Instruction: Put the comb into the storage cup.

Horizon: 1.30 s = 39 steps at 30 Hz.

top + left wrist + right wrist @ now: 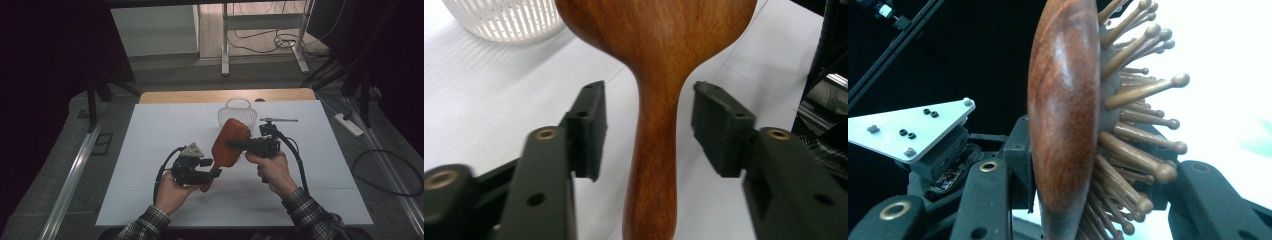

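A dim room with dark curtains surrounds a white table (150, 150); grey floor, metal frame legs and cables lie beyond its far edge at twelve o'clock. Toward seven o'clock of the table's middle, the person's left hand (170, 192) holds the left gripper (216, 173). In the left gripper view its jaws stand wide apart on either side of the wooden hairbrush (659, 100), whose narrow handle runs between the pads (589, 125) without touching either. The brush sits near the table's centre, its handle pointing to seven o'clock and its broad head to one o'clock. Beyond the head, at twelve o'clock, stands a white slatted basket (238, 111). At four o'clock, the right hand (272, 170) holds the right gripper (231, 144), closed across the brush head, one jaw on the smooth wooden back, the other among the bristle pins (1138, 130).
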Tool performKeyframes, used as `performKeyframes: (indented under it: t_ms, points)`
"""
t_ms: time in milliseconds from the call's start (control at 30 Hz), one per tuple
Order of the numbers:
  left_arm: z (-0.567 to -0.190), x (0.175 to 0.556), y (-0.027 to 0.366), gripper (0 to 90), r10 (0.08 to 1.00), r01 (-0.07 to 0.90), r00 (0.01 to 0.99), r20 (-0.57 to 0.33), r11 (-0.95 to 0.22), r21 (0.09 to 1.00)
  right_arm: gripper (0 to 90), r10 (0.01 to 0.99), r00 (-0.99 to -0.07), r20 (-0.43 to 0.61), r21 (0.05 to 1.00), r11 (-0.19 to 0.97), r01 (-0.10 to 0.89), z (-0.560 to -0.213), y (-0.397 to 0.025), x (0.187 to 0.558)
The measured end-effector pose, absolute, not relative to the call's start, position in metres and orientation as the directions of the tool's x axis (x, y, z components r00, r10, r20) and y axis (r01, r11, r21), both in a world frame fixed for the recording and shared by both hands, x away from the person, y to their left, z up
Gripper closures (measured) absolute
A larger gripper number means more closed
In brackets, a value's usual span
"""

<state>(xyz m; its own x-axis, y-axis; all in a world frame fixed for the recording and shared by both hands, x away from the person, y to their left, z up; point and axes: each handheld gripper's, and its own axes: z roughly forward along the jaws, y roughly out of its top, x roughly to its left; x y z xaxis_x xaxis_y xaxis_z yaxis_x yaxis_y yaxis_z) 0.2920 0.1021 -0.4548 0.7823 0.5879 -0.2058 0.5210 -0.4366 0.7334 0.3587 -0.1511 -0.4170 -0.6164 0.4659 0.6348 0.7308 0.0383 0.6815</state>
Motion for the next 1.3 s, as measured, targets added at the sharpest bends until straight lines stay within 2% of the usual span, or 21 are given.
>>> performKeyframes:
  t_ms: [267, 400, 767, 1067, 1300]
  points:
    - [-0.458, 0.291, 0.105, 32.3, 0.599, 0.545, 0.772, -0.215, -0.448, 0.709, 52.6, 0.470, -0.623, 0.626, 0.686, 0.048, 0.726, -0.416, -0.154, 0.360]
    - [-0.458, 0.292, 0.108, 21.9, 0.608, 0.548, 0.765, -0.213, -0.440, 0.711, 52.6, 0.478, -0.622, 0.620, 0.692, 0.040, 0.721, -0.415, -0.156, 0.360]
    - [-0.463, 0.292, 0.123, 6.6, 0.626, 0.584, 0.742, -0.240, -0.428, 0.689, 52.5, 0.508, -0.622, 0.596, 0.711, 0.026, 0.703, -0.411, -0.162, 0.362]
    - [-0.464, 0.290, 0.132, 0.4, 0.627, 0.579, 0.743, -0.234, -0.428, 0.694, 52.5, 0.510, -0.620, 0.596, 0.713, 0.020, 0.701, -0.411, -0.164, 0.364]
    - [-0.463, 0.283, 0.140, 0.0, 0.619, 0.556, 0.757, -0.209, -0.444, 0.703, 52.5, 0.516, -0.617, 0.594, 0.716, 0.010, 0.698, -0.410, -0.166, 0.364]
